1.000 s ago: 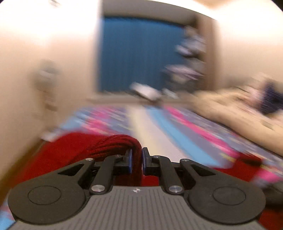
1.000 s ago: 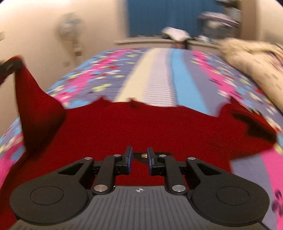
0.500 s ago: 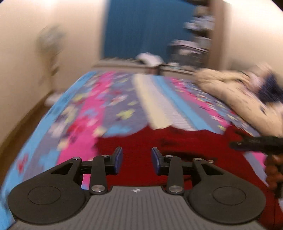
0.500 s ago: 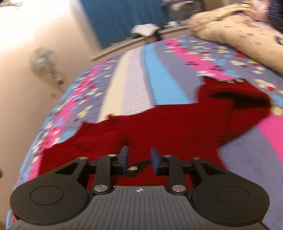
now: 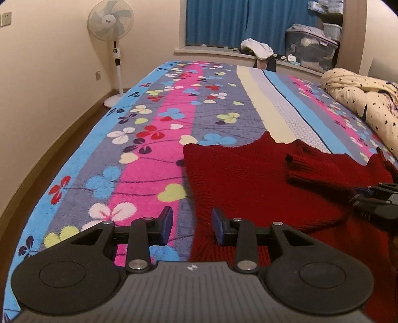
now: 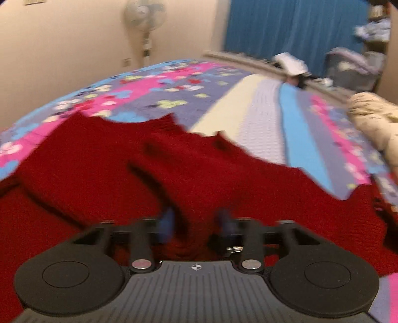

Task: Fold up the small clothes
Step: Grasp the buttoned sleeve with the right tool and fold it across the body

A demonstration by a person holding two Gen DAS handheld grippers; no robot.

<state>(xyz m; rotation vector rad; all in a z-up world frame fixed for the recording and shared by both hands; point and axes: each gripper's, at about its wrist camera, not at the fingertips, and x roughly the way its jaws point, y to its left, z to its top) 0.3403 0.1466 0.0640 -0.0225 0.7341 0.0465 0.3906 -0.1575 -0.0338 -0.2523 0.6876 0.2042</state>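
Here both tools, left tool (image 5: pixel 191 226) and right tool (image 6: pixel 195 224), gape over ribbed red knit sweater (image 5: pixel 248 179).

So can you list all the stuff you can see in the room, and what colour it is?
Sweater: one, dark red knit, flat on the bed, a sleeve folded over its body.
Bedspread: one, pink, blue and grey stripes with flowers, covers the bed.
Fan: one, white, stands by the left wall.
Curtain: blue, at the far window.
Quilt: cream with dark stars, bunched at the bed's right.
Storage box: grey, on the far ledge.
Left gripper: black, open, over the sweater's left edge.
Right gripper: black, open, above the sweater.
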